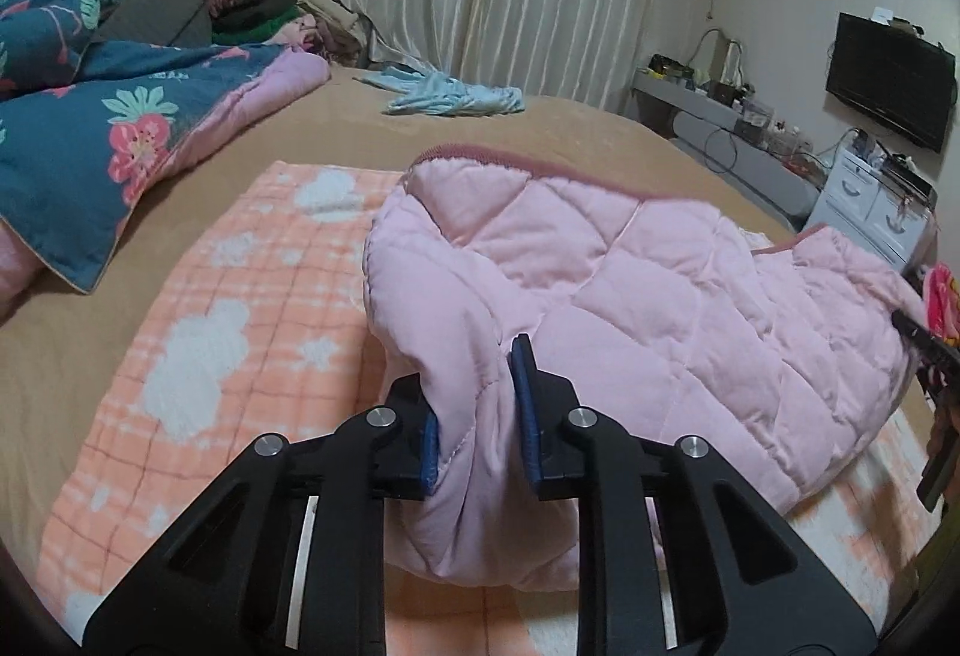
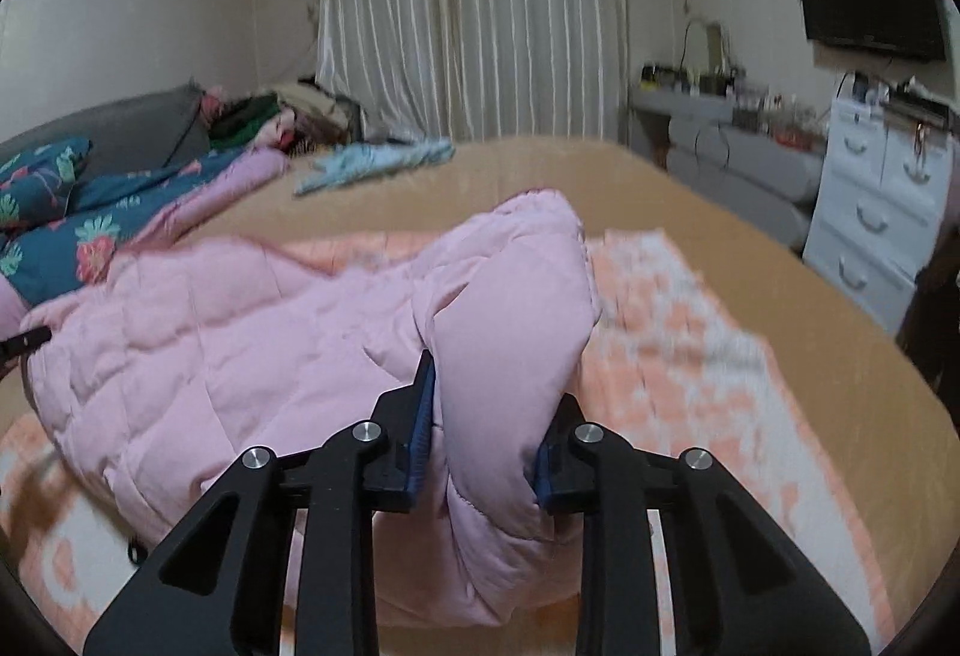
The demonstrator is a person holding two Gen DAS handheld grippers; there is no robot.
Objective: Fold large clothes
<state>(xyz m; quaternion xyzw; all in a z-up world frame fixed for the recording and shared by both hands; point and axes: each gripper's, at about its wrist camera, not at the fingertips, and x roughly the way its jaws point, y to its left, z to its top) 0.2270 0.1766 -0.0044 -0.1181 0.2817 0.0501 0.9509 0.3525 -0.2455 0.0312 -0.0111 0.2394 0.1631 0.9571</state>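
The pink quilted jacket point(image 1: 630, 266) lies bunched on the peach checked blanket point(image 1: 198, 308) at the near edge of the tan bed point(image 1: 570, 128), one fold clenched in the left gripper point(image 1: 477, 416), another in the right gripper point(image 2: 486, 434).

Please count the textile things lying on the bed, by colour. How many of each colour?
Pink quilted garment: 1
Peach checked blanket: 1
Blue floral quilt: 1
Light blue cloth: 1
Total: 4, leaving out the mixed pile by the curtain.
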